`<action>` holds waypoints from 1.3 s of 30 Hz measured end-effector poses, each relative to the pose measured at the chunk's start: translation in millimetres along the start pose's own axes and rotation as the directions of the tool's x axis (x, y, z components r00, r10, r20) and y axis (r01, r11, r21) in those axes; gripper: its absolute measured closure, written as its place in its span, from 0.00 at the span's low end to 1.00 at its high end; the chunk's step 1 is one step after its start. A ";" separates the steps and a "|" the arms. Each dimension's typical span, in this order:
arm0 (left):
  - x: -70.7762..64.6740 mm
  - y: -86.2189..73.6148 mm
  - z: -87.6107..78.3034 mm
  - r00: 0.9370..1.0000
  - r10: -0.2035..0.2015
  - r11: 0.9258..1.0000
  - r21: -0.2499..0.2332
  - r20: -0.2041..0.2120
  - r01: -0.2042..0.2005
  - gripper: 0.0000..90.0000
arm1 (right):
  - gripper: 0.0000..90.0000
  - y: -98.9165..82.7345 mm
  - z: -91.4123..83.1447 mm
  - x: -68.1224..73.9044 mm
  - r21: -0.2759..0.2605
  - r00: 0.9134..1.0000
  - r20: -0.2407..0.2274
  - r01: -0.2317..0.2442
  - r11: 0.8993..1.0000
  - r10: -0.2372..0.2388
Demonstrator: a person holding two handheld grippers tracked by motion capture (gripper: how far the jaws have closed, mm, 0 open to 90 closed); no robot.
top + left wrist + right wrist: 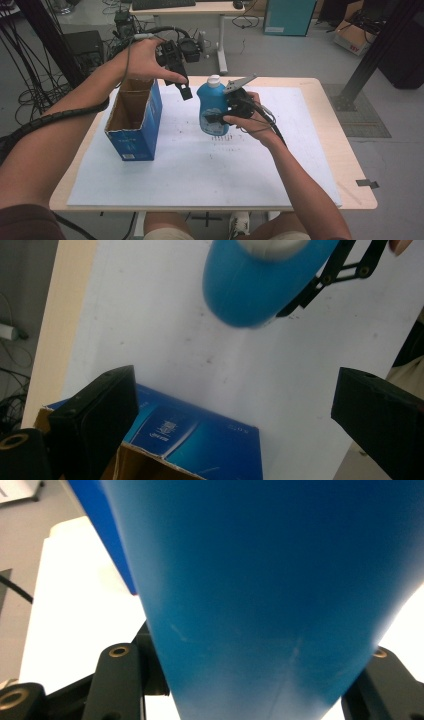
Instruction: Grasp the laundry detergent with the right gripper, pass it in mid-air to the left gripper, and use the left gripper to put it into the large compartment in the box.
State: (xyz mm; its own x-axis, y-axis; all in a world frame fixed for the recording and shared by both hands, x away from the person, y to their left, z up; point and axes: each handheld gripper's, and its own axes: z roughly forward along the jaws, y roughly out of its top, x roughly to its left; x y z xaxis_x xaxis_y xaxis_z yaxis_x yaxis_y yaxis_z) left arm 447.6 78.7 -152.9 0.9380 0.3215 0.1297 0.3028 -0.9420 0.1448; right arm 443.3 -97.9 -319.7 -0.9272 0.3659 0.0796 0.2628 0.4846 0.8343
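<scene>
Holding the bottle (pixel 212 107) upright over the white sheet (pixel 200 165), the right gripper (pixel 220 117) has its jaws clamped on the bottle's lower body from the person's right. It sits just right of the open box (pixel 134 117), apart from it. Above and between them the left gripper (pixel 184 90) hangs with jaws spread wide and nothing in them. The likely risk: the bottle is smooth and rounded and gripped low, so it may pivot or slide in the pads if swung fast. Its base could also catch the box's rim and tip the light box over
</scene>
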 end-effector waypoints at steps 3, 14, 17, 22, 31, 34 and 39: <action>-3.0 1.3 -1.6 1.000 0.015 1.000 0.020 -0.007 -0.014 0.06 | 0.47 2.9 6.2 8.7 -0.013 0.999 -0.028 0.022 1.000 -0.023; -21.2 6.6 0.3 0.993 0.105 0.994 0.029 0.055 -0.107 0.06 | 0.47 -1.8 23.1 30.1 -0.027 0.992 -0.118 0.046 0.999 -0.049; -24.9 5.5 2.9 0.993 0.095 0.994 0.040 0.068 -0.098 0.06 | 0.47 -2.1 25.1 35.1 -0.029 0.990 -0.127 0.059 0.998 -0.062; -27.9 4.5 4.2 0.988 0.117 0.990 0.063 0.101 -0.124 0.06 | 0.47 0.7 25.4 42.8 -0.045 0.984 -0.152 0.081 0.996 -0.087; -31.6 5.1 10.8 0.983 0.135 0.987 0.067 0.121 -0.144 0.06 | 0.47 12.6 28.7 45.1 -0.071 0.982 -0.156 0.096 0.993 -0.106; -31.6 4.1 12.7 0.983 0.144 0.986 0.064 0.114 -0.152 0.06 | 0.47 20.1 28.1 46.2 -0.069 0.981 -0.157 0.108 0.992 -0.118; -29.8 3.8 13.2 0.985 0.138 0.988 0.061 0.103 -0.144 0.06 | 0.47 27.1 27.9 42.8 -0.073 0.982 -0.145 0.115 0.991 -0.124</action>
State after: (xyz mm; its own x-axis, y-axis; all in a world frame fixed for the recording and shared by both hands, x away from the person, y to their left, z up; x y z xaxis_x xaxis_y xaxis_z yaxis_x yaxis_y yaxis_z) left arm 423.1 64.2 -169.2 0.9831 0.1770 0.0464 0.1739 -0.9826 0.0647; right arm 418.2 -47.0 -308.8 -0.9816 0.1833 0.0536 0.1344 0.4639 0.8756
